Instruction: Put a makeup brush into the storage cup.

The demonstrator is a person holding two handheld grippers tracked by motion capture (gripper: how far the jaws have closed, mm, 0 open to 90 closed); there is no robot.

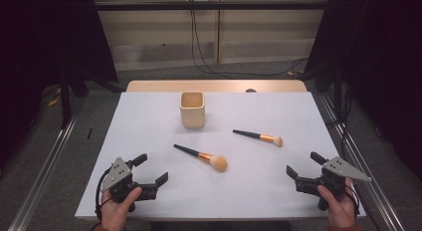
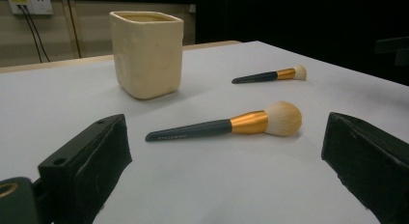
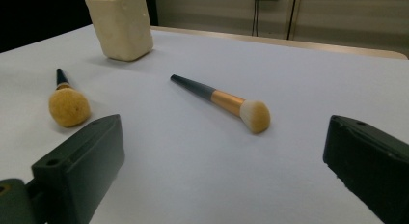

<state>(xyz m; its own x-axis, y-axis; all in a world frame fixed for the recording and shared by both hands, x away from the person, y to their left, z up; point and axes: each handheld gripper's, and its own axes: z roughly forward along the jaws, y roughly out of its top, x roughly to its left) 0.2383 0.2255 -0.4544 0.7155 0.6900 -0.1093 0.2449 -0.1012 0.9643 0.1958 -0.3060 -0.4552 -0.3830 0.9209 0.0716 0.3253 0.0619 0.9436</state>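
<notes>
We hold the left gripper (image 1: 152, 170) low over the white table (image 1: 149, 116), jaws spread wide and empty. Just ahead of it lies the larger brush (image 1: 201, 157), flat, dark handle tip toward the cup (image 1: 192, 109), bristles away. The right gripper (image 1: 304, 166) gapes empty too; the smaller brush (image 1: 259, 137) lies ahead of it, bristles nearer. Nothing blocks either one.
</notes>
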